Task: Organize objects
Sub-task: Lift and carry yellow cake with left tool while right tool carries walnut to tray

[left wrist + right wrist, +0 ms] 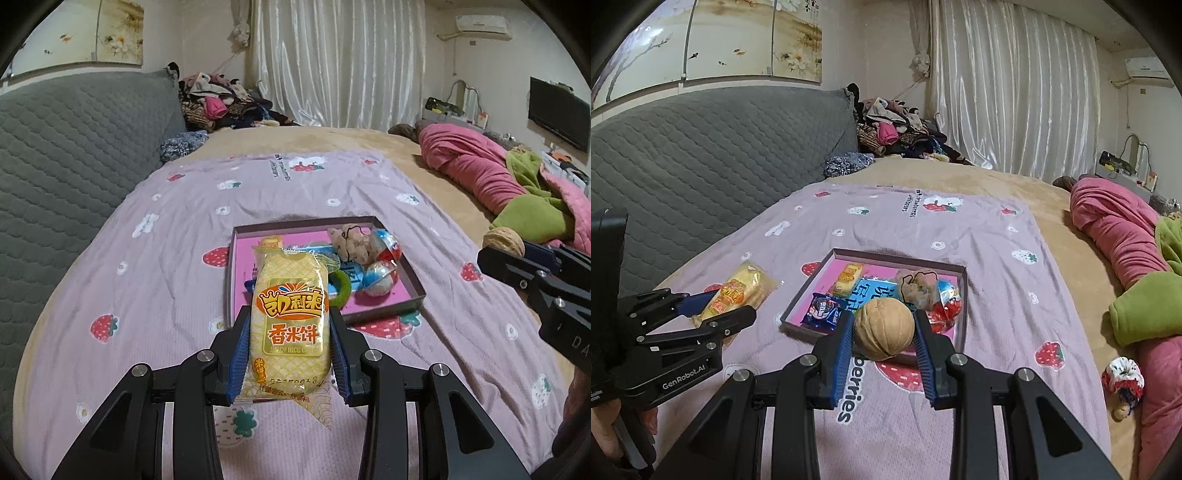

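We carry both items to the shallow cardboard box [962, 295] mid-blanket [184, 221], lowering gently. Our left gripper [290, 339] is clamped on the crinkly rice cracker packet [290, 321]; our right gripper [882, 332] is clamped on the round, ridged walnut [884, 328], which could roll, near the box's near edge.

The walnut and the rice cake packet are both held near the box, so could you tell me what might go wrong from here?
1. The round walnut sits between flat pads of the right tool; it could roll out.
2. The box is crowded with snacks, so a drop may bounce off.
3. The left tool squeezes the rice cake packet; it may crack.
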The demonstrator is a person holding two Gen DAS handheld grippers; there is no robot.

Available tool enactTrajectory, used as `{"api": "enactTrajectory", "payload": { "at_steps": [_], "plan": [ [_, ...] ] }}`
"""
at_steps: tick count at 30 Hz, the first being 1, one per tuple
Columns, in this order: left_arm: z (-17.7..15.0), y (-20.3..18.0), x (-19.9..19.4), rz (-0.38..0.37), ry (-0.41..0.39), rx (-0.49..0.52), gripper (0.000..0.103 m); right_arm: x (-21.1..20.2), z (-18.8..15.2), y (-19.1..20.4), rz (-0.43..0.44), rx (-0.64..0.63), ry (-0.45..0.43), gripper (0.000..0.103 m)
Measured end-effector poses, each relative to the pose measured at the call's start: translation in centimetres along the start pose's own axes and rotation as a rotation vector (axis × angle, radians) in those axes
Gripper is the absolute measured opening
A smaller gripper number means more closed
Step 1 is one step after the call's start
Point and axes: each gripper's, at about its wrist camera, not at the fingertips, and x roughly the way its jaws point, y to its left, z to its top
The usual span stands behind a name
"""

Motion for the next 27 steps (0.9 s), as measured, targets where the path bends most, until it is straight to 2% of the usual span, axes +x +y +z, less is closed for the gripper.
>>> {"api": "enactTrajectory", "payload": {
  "at_steps": [15,27],
  "plan": [
    [2.9,-0.5,2.8,0.003,-0.002,0.017,0.040,2.2,1.8,-0.4,-0.001,0.000,-0.004,0.033],
    [5.2,-0.1,7.0,-0.004,0.011,0.009,0.040,5.7,4.1,-0.2,0.017,-0.021,-0.013,0.033]
  ]
}}
